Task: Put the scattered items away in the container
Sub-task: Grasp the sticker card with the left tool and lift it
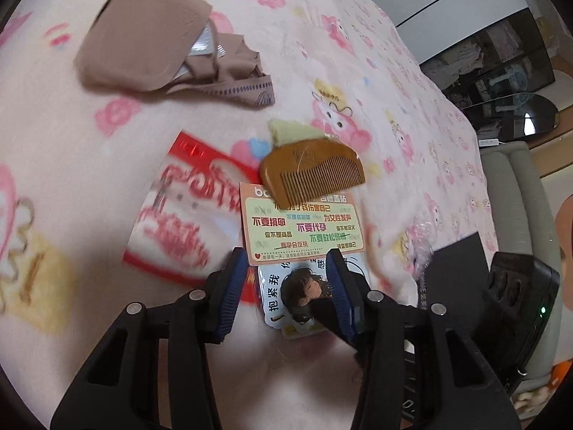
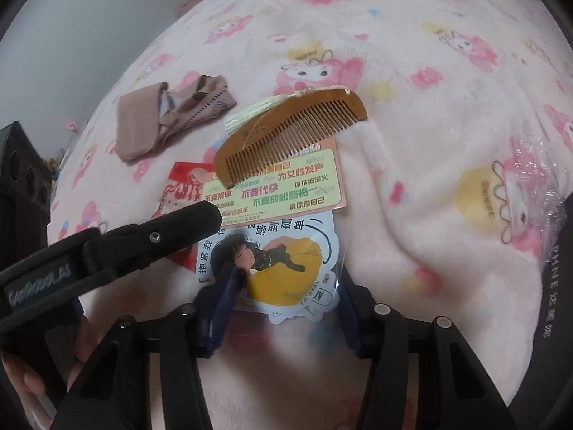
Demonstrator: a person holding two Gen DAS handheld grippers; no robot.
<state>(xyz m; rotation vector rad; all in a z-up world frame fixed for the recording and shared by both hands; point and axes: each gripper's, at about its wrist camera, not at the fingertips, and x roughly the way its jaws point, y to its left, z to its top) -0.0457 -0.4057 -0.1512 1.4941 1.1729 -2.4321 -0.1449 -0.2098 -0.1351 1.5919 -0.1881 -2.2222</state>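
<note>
On a pink cartoon-print blanket lie a wooden comb with a pale tassel, a green-and-peach sticker card, a blue sticker sheet with a sleeping girl, a red-and-white packet and a brown fabric pouch. My left gripper is open, its fingers straddling the girl sticker sheet and the card's lower edge. My right gripper is open, its fingers on either side of the girl sticker. The left gripper's arm shows in the right wrist view.
A black box with round holes stands at the bed's edge. A dark flat panel lies at the right. Crinkled clear plastic lies by a dark rim at the far right. Furniture stands beyond the bed.
</note>
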